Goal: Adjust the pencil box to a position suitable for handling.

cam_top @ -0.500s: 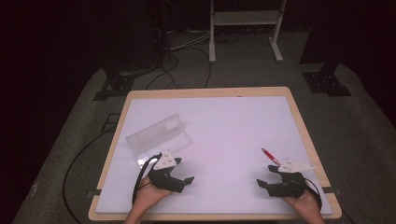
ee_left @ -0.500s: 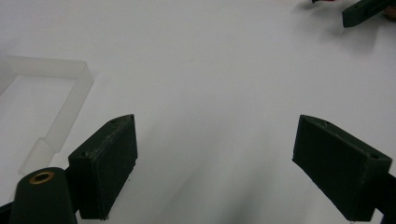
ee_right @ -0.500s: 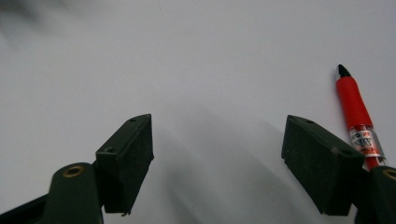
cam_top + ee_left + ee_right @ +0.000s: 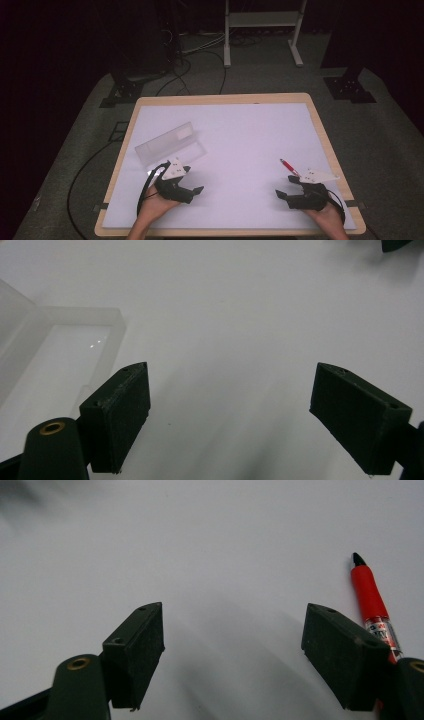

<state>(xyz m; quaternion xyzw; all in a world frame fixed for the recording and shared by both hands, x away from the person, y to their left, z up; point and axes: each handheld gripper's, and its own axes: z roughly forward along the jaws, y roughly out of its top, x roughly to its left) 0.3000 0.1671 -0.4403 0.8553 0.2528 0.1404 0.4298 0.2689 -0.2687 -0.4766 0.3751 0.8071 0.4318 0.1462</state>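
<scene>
An open clear plastic case point(image 4: 171, 144) lies on the white table top point(image 4: 240, 135) at the left, its lid folded back. My left gripper point(image 4: 192, 191) rests just in front of that case with its jaws wide apart and nothing between them. In the left gripper view the clear case point(image 4: 55, 350) sits beyond the left jaw, left of the left gripper point(image 4: 230, 415). A red pen point(image 4: 289, 166) lies near the right edge. My right gripper point(image 4: 286, 187) is open beside it. In the right gripper view the red pen point(image 4: 371, 597) runs along the outside of the right jaw of the right gripper point(image 4: 232, 652).
The table has a light wooden rim point(image 4: 220, 99). Beyond it, on the grey floor, are black cables point(image 4: 200, 55), a white stand frame point(image 4: 262, 20) and black stand feet point(image 4: 350, 85). A cable point(image 4: 145, 185) trails from the left gripper.
</scene>
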